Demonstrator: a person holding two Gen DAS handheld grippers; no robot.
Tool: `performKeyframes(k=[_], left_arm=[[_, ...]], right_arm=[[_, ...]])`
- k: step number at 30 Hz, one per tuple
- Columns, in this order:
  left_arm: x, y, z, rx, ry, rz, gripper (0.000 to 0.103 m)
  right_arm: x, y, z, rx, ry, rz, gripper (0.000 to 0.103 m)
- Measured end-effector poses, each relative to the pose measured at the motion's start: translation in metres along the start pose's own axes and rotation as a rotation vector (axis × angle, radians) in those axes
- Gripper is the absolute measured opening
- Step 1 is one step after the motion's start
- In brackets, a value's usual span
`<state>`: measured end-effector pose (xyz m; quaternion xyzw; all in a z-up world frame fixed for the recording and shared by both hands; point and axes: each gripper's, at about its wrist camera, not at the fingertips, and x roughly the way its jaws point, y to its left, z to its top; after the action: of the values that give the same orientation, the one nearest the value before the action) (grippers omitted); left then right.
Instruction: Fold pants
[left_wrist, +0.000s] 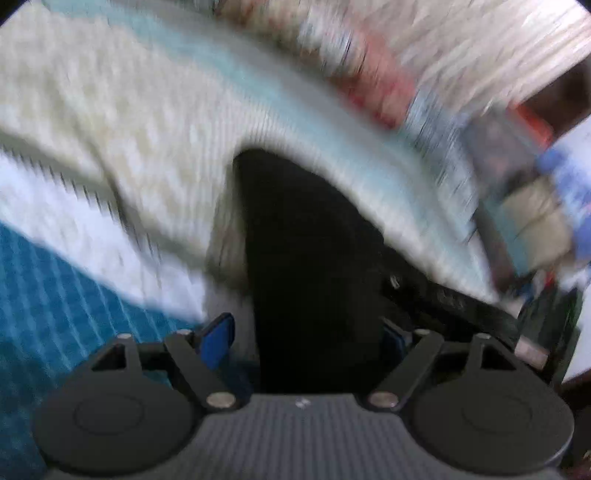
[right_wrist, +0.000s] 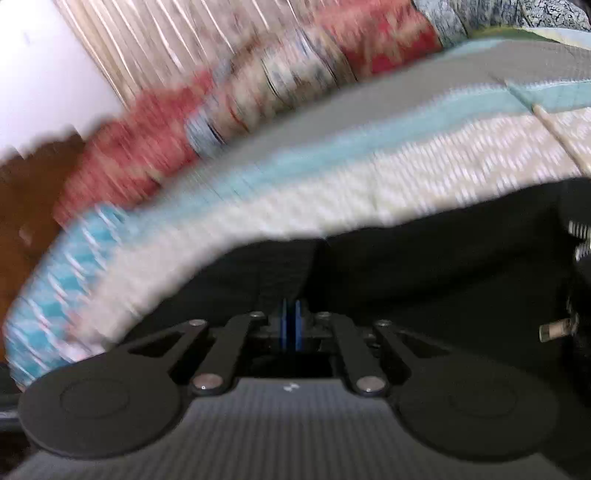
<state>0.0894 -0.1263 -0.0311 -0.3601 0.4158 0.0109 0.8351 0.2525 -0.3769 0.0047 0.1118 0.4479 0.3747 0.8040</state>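
Note:
The black pants (left_wrist: 310, 266) lie on a striped bedspread (left_wrist: 122, 122). In the left wrist view my left gripper (left_wrist: 306, 339) stands open, its blue pads (left_wrist: 216, 343) wide apart, with a fold of the pants running up between them. In the right wrist view my right gripper (right_wrist: 290, 325) has its blue pads (right_wrist: 283, 325) pressed together, shut on the edge of the black pants (right_wrist: 424, 266). Both views are motion-blurred.
The bedspread (right_wrist: 332, 192) has cream, light blue and teal bands. Red patterned bedding (right_wrist: 155, 125) is piled at the far side by a curtain (right_wrist: 140, 48). The other gripper's black body (left_wrist: 461, 299) shows at right in the left wrist view.

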Motion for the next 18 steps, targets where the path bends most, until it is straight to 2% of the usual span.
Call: performKeyframes(k=[1,3,5,6,8,10,12,13,17,18], left_arm=[[0.011,-0.002,-0.004,0.028,0.024,0.042,0.076],[0.013,-0.02,-0.011,0.168,-0.006,0.108,0.076],[0.011,-0.025,-0.012,0.181,-0.003,0.127,0.075],[0.01,-0.022,-0.011,0.169,0.0,0.116,0.075],[0.006,-0.016,-0.01,0.138,0.001,0.087,0.075],[0.002,-0.008,-0.009,0.105,0.002,0.043,0.074],[0.0,0.003,-0.006,0.065,0.005,-0.004,0.074],[-0.001,0.008,-0.005,0.042,0.007,-0.025,0.074],[-0.004,0.026,0.001,-0.05,0.015,-0.089,0.074],[-0.003,0.027,0.002,-0.054,0.016,-0.089,0.074]], right_arm=[[0.011,-0.005,-0.006,0.015,0.043,-0.016,0.007],[0.014,-0.016,-0.01,0.058,0.04,-0.003,0.009],[0.006,-0.017,-0.005,0.074,0.043,0.012,0.016],[0.002,-0.016,-0.003,0.074,0.032,0.007,0.021],[-0.011,-0.013,0.0,0.08,-0.02,-0.015,0.022],[-0.022,-0.016,0.001,0.1,-0.054,0.024,0.028],[-0.026,-0.021,0.0,0.144,-0.048,0.073,0.048],[-0.027,-0.024,-0.003,0.173,-0.035,0.1,0.051],[-0.006,-0.03,-0.022,0.282,0.075,0.144,0.053],[0.001,-0.028,-0.028,0.298,0.102,0.16,0.048]])
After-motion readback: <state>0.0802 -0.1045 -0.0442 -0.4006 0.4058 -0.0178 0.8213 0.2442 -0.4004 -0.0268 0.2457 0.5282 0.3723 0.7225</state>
